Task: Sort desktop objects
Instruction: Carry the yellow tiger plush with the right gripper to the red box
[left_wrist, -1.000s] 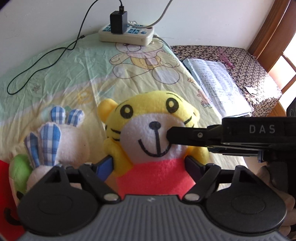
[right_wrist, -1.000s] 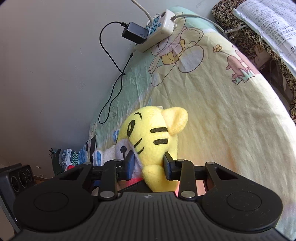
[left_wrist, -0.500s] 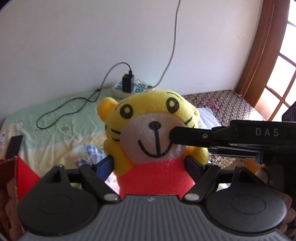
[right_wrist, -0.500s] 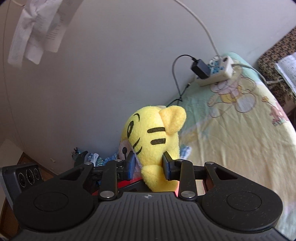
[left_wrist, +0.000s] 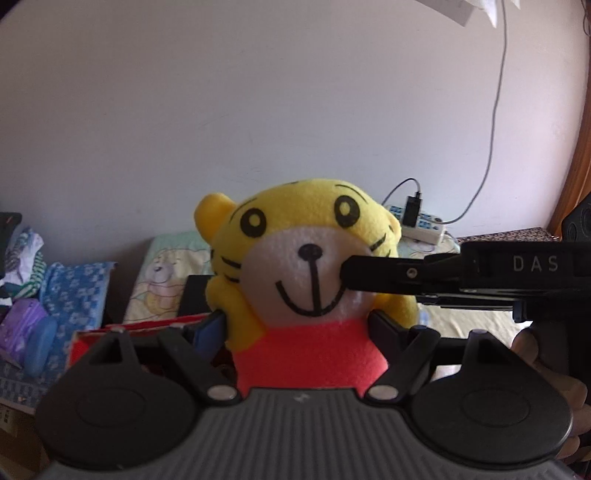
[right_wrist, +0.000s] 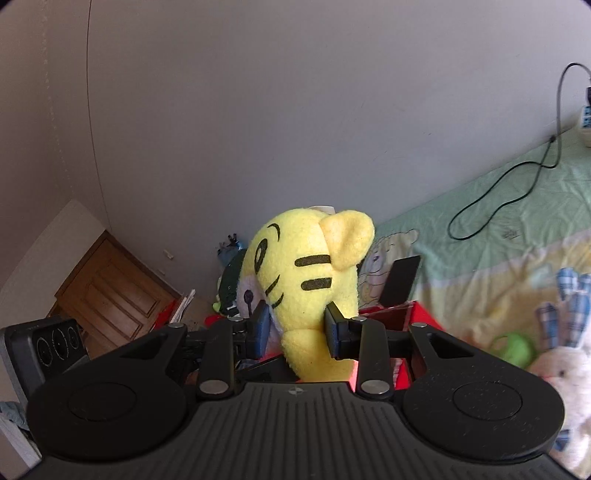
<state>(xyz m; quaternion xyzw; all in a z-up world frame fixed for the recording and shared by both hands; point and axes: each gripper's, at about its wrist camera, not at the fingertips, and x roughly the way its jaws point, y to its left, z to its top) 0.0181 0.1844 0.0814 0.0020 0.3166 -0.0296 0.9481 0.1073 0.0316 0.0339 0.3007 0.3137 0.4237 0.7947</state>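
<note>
We hold the yellow plush tiger with the white face and red shirt (left_wrist: 310, 291) in the air with both tools. The left tool (left_wrist: 297, 328) stands wide, its jaws pressing the red body from two sides. The right tool (right_wrist: 297, 326) is narrow and pinches the toy at the neck; in the left view its black fingers (left_wrist: 399, 277) lie against the white cheek. The tiger now hangs just above the red open box (right_wrist: 402, 314), which stands at the edge of the bed with the cartoon-bear sheet (right_wrist: 517, 221).

We judge that the sorting is only partly done: this toy is lifted but not yet put down, and the white plush rabbit with blue checked ears (right_wrist: 561, 354) and a green soft thing (right_wrist: 513, 347) lie on the sheet, unsorted.

One second ago the tiger was low over the sheet, beside the rabbit. Since then both tools rose and carried it sideways towards the box, with the same grip.
</note>
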